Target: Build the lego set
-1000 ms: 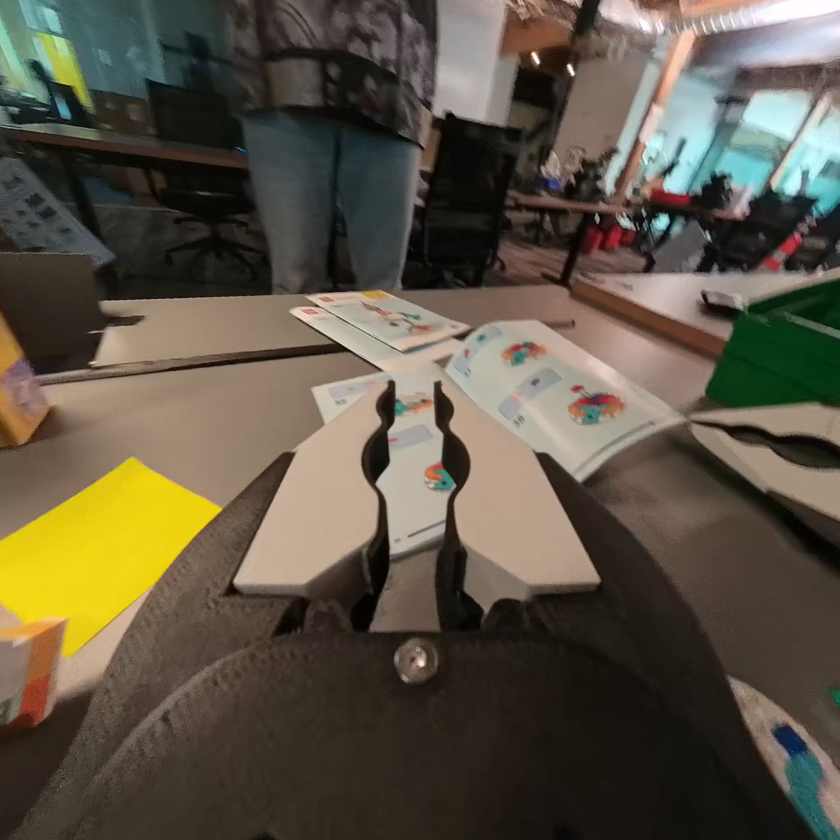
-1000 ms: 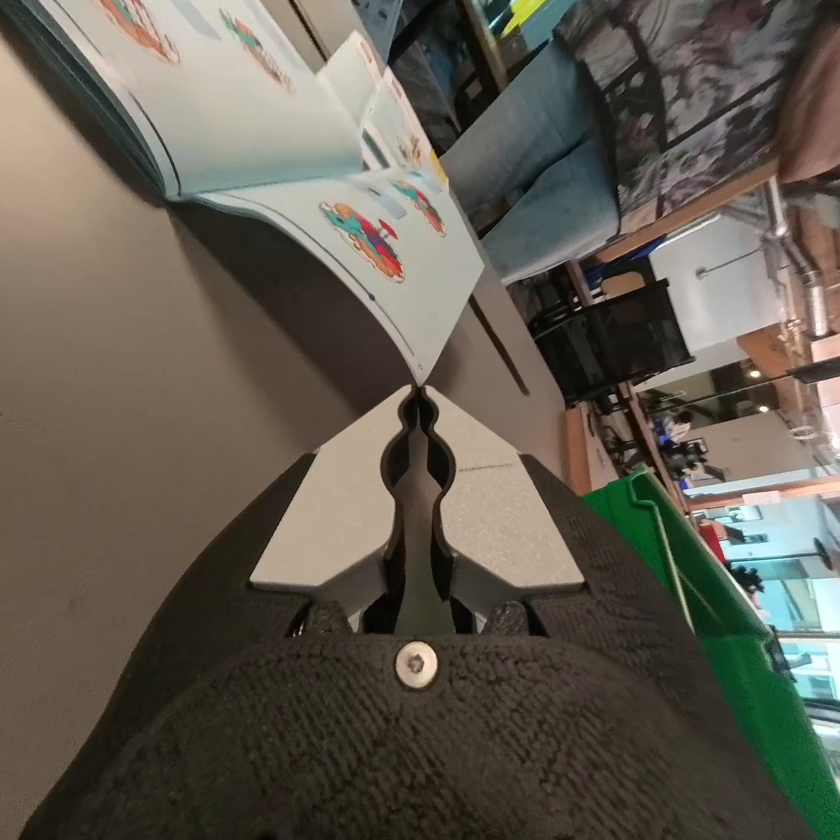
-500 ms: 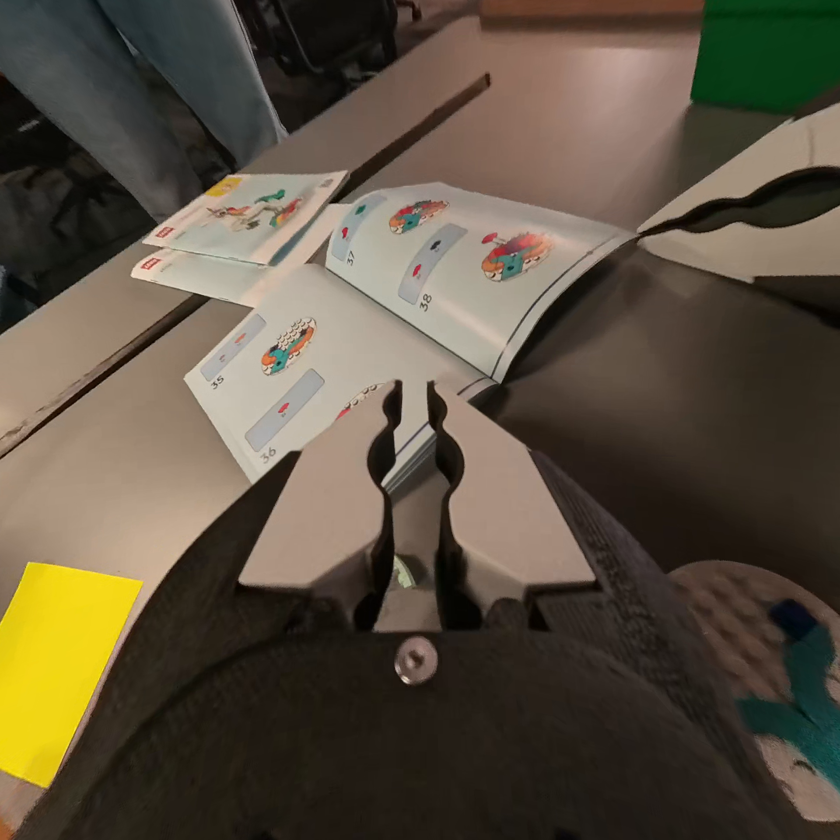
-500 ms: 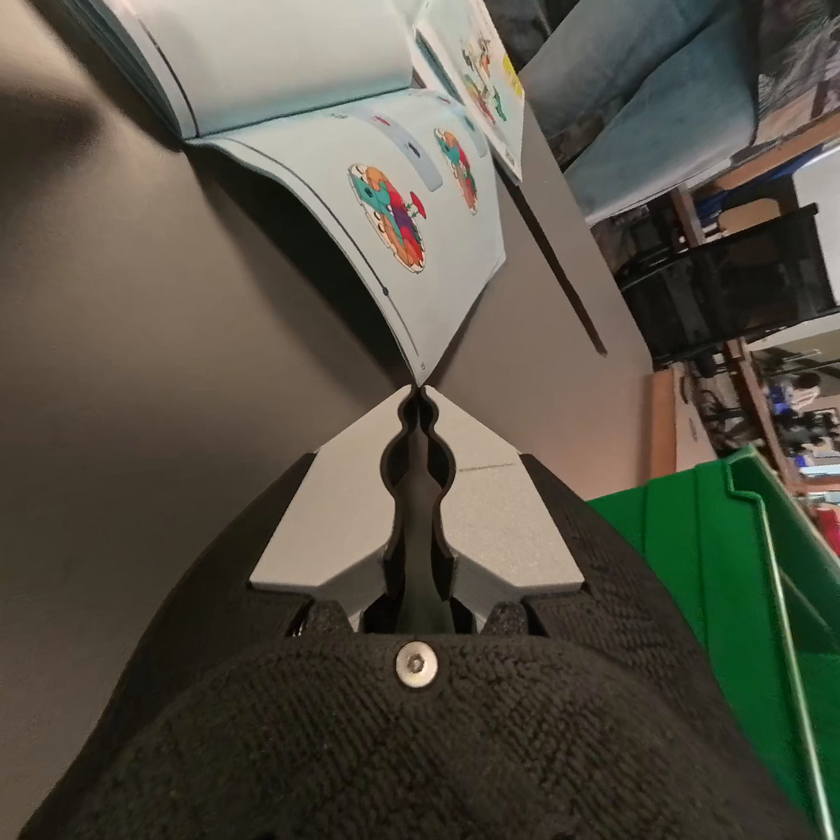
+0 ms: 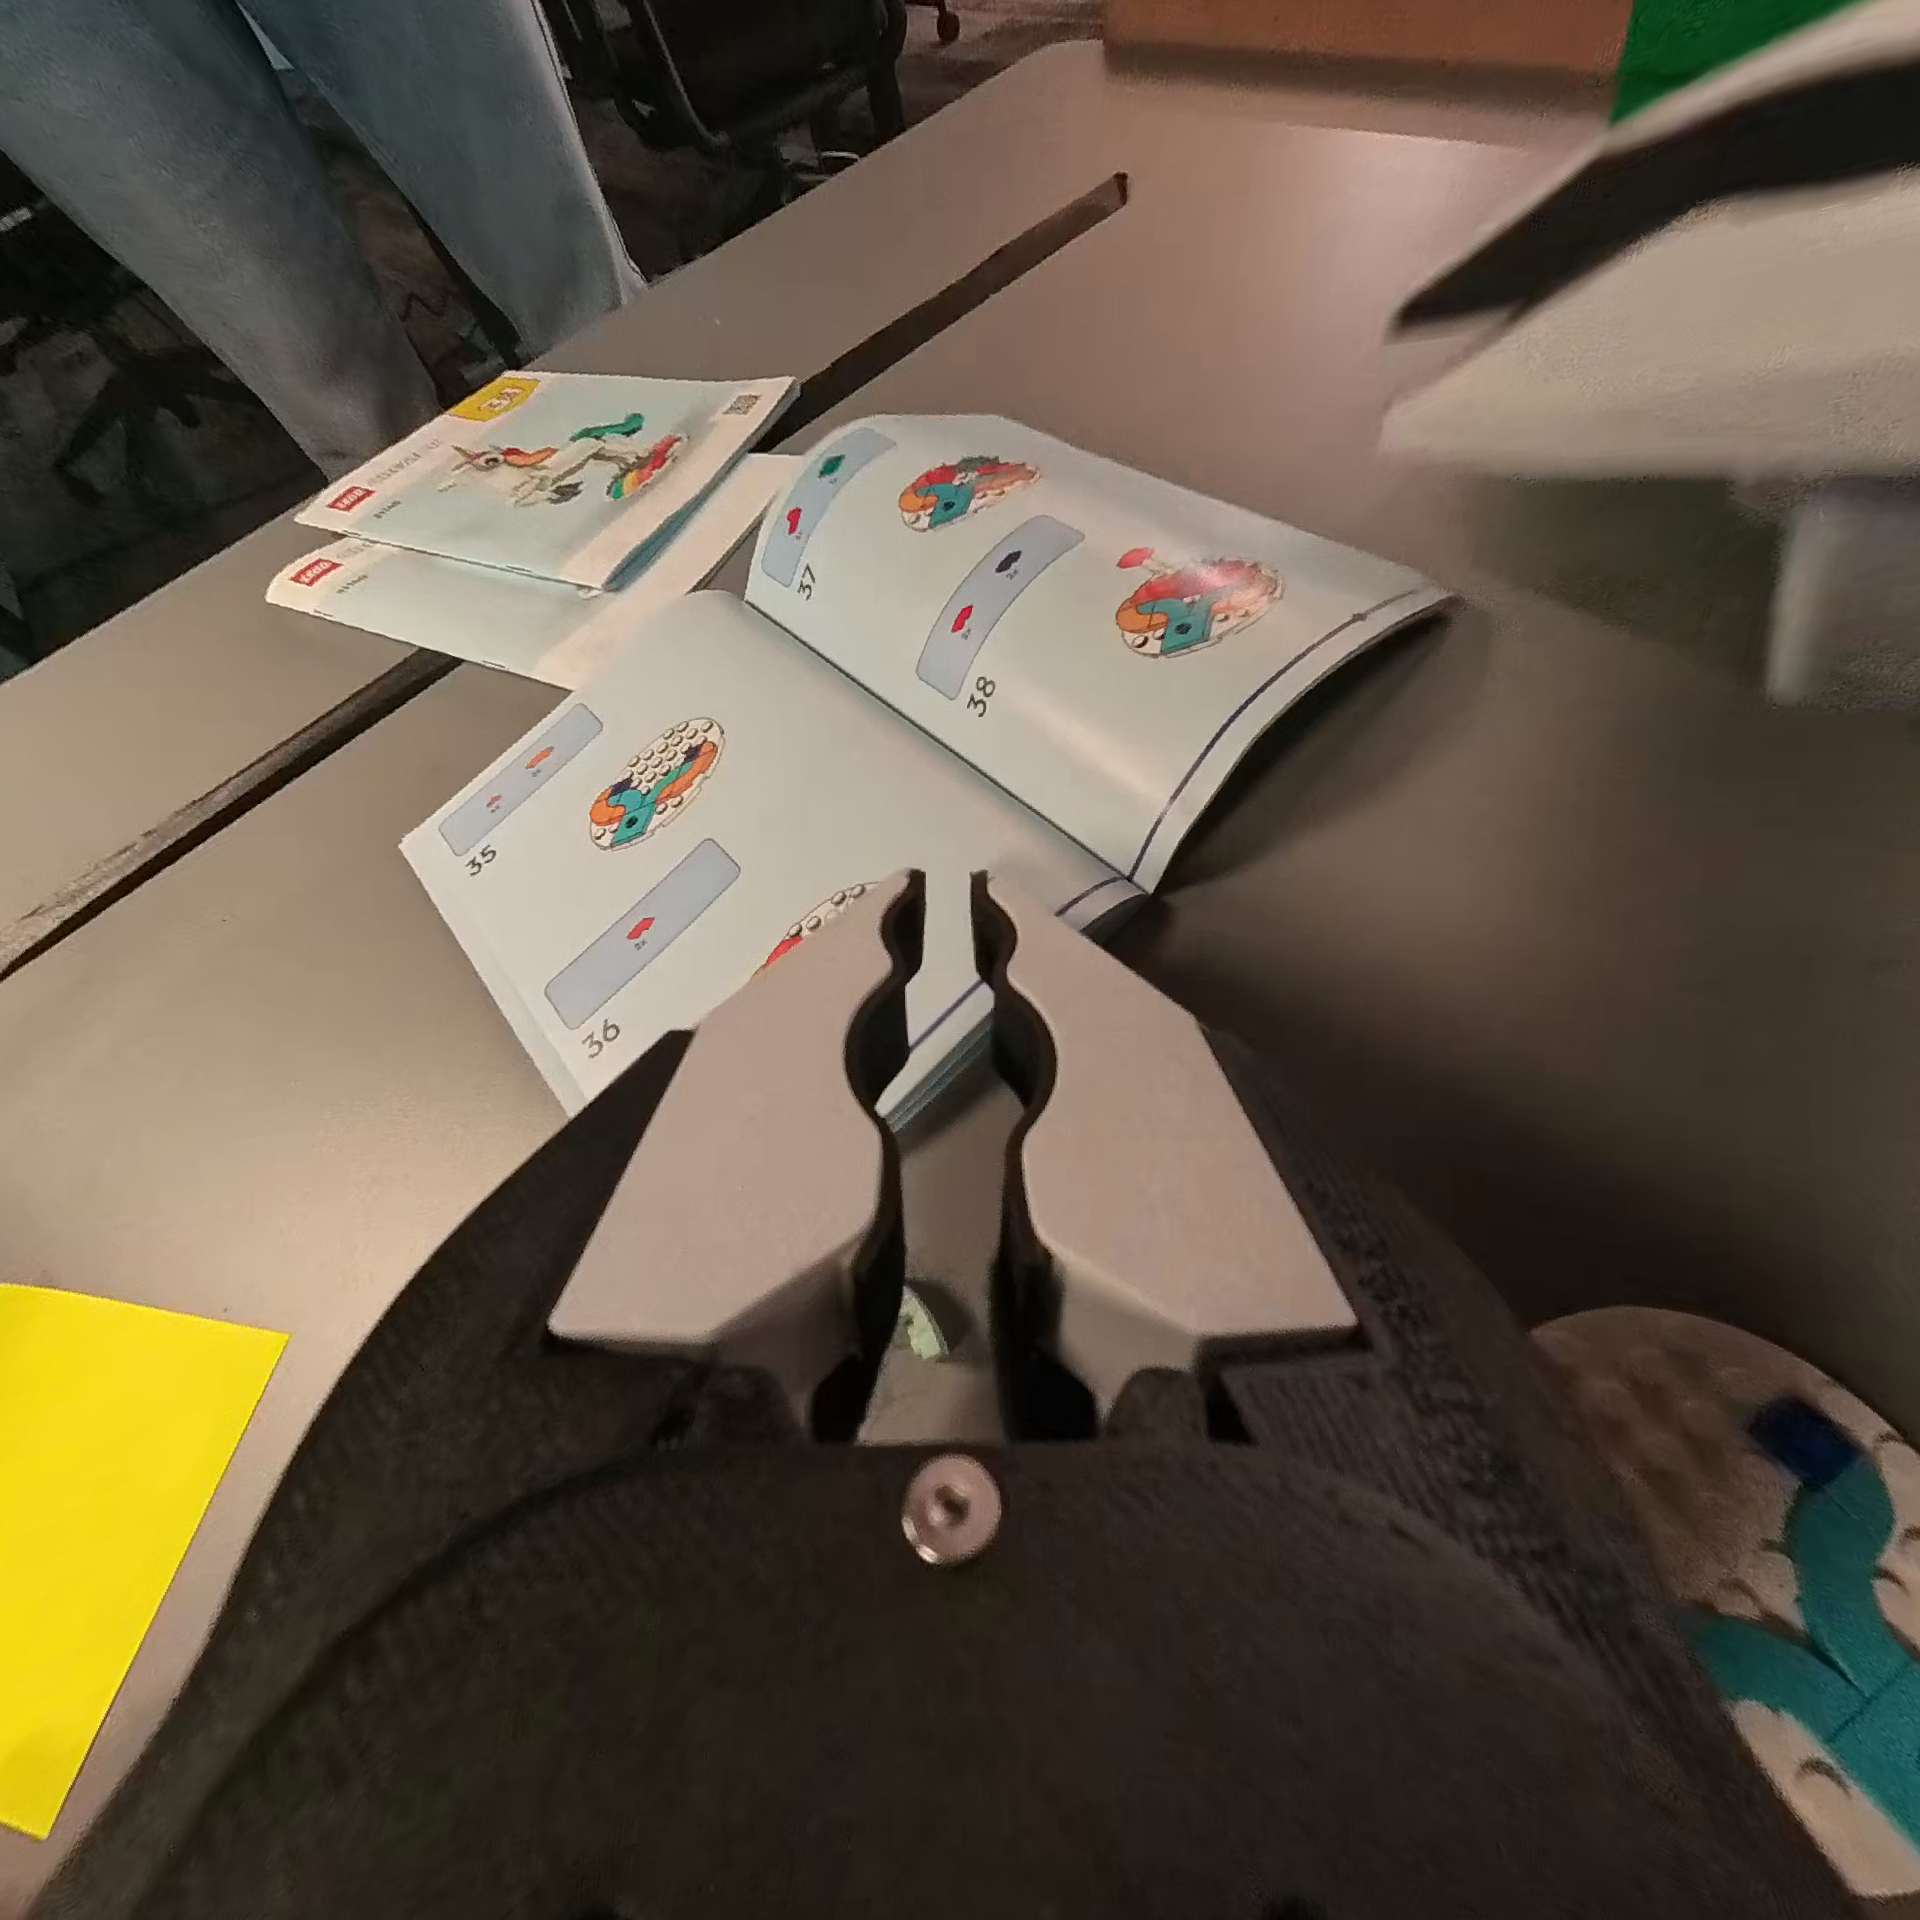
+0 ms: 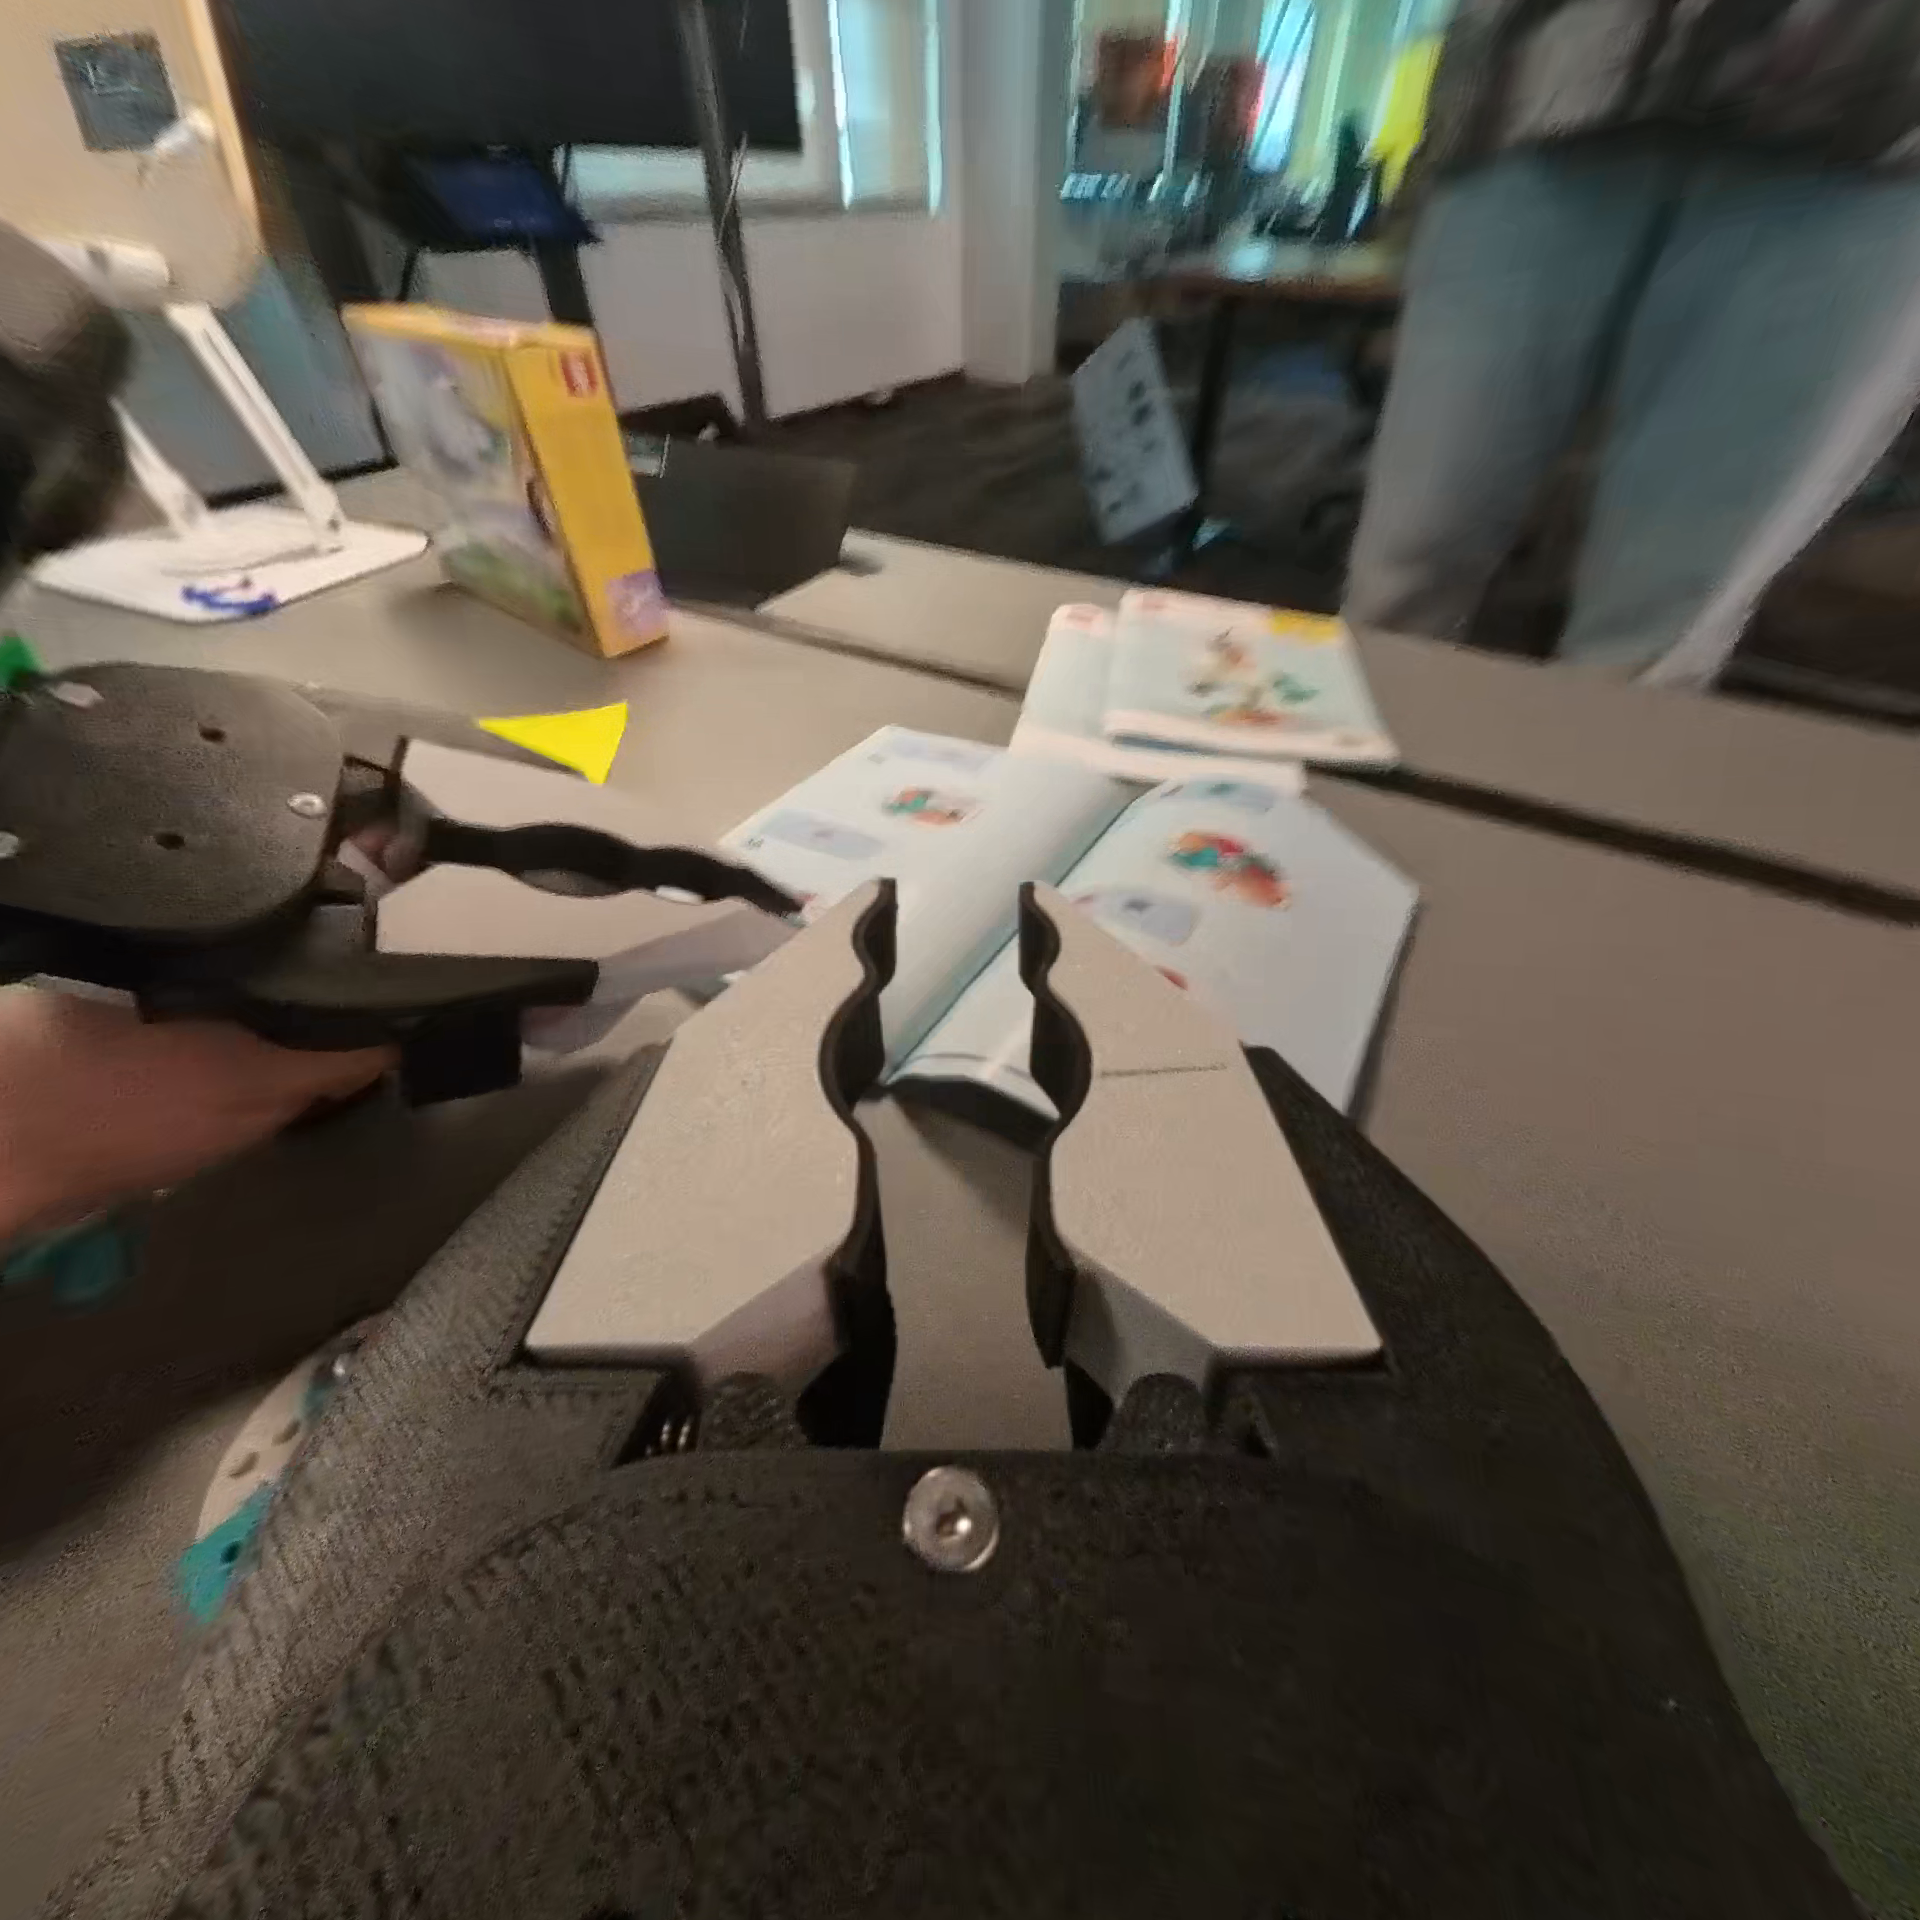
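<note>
An open instruction booklet lies on the grey table; it also shows in the right wrist view. My left gripper hovers over the booklet's near corner, its fingers a narrow gap apart with nothing between the tips. My right gripper is open and empty, just short of the booklet's near edge. It appears blurred at the top right of the left wrist view. A round white Lego plate with teal and blue pieces lies at the lower right of the left wrist view. It also shows in the right wrist view.
Two closed booklets lie beyond the open one. A yellow sheet lies at the left. A yellow Lego box stands at the back left. A person in jeans stands behind the table. A seam splits the tabletop. The tips of one gripper are about 9 centimeters away from the tips of the other.
My right gripper has let go of the booklet page's corner, opened, and rolled upright. The page has settled lower. My left gripper has tilted down over the booklet's near corner.
</note>
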`<state>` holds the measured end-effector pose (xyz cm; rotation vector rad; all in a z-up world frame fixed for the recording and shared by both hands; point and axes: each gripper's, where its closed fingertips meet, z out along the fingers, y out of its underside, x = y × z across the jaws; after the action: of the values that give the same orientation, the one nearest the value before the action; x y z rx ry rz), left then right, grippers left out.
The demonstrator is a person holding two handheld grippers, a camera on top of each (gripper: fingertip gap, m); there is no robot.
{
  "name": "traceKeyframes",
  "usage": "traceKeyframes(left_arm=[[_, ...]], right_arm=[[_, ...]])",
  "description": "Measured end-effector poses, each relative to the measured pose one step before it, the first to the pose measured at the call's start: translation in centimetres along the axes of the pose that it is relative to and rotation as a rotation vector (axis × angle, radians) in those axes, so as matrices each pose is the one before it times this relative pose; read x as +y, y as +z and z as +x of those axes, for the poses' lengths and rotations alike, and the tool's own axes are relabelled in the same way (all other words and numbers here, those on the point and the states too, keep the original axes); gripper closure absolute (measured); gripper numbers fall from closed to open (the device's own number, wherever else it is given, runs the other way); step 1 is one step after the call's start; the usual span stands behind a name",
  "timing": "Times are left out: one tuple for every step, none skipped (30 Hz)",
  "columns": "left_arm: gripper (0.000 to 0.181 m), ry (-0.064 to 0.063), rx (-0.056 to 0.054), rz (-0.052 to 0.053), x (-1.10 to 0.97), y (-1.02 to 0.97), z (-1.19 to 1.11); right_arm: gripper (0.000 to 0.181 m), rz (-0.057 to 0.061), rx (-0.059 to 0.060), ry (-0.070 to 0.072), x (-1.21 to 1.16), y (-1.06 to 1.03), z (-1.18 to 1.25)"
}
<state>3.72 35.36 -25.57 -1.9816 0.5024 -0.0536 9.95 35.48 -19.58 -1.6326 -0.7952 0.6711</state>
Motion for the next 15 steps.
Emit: traceKeyframes(left_arm=[[0.174, -0.0007, -0.0054, 0.0109, -0.118, -0.127, -0.056], [0.174, -0.0034, -0.0081, 0.0164, -0.19, -0.177, -0.127], [0.175, -0.0066, -0.009, 0.0223, -0.248, -0.225, -0.163], [0.176, -0.0104, -0.0085, 0.0233, -0.269, -0.244, -0.202], [0.176, -0.0124, -0.0073, 0.0213, -0.256, -0.222, -0.23], [0.176, -0.0102, -0.0086, 0.0188, -0.21, -0.203, -0.28], [0.175, -0.0053, -0.0146, 0.0164, -0.181, -0.204, -0.392], [0.176, -0.0028, -0.0188, 0.0166, -0.176, -0.21, -0.479], [0.176, -0.0051, -0.018, 0.0172, -0.193, -0.217, -0.466], [0.176, -0.009, -0.0135, 0.0183, -0.235, -0.196, -0.41], [0.176, -0.0123, -0.0092, 0.0171, -0.228, -0.199, -0.33], [0.176, -0.0136, -0.0071, 0.0163, -0.207, -0.177, -0.255], [0.175, -0.0103, -0.0045, 0.017, -0.203, -0.172, -0.177], [0.175, -0.0045, -0.0047, 0.0144, -0.185, -0.148, -0.128], [0.175, 0.0015, -0.0068, 0.0117, -0.168, -0.133, -0.126]], right_arm=[[0.158, -0.0485, -0.009, 0.0077, 0.896, 0.769, -0.219], [0.158, -0.0447, 0.0056, 0.0006, 0.857, 0.701, 0.052], [0.156, -0.0421, -0.003, 0.0026, 0.77, 0.642, -0.065], [0.156, -0.0418, -0.0135, 0.0076, 0.694, 0.585, -0.23], [0.155, -0.0389, -0.0048, 0.0081, 0.642, 0.525, -0.12], [0.154, -0.0354, 0.0037, 0.0004, 0.546, 0.473, -0.005], [0.153, -0.0345, 0.0089, -0.0055, 0.432, 0.384, 0.08], [0.151, -0.0205, 0.0196, -0.0063, 0.196, 0.284, 0.239], [0.151, -0.0112, 0.0194, -0.0026, 0.065, 0.209, 0.234], [0.15, -0.0128, 0.0115, 0.0004, 0.12, 0.196, 0.139], [0.15, -0.02, 0.0073, 0.0017, 0.232, 0.215, 0.101], [0.15, -0.0235, 0.0061, 0.0008, 0.282, 0.212, 0.076], [0.15, -0.0206, 0.0082, -0.0019, 0.238, 0.205, 0.077], [0.15, -0.0191, 0.0088, -0.0066, 0.225, 0.19, 0.035], [0.15, -0.0202, 0.0111, -0.0105, 0.238, 0.188, 0.037]])
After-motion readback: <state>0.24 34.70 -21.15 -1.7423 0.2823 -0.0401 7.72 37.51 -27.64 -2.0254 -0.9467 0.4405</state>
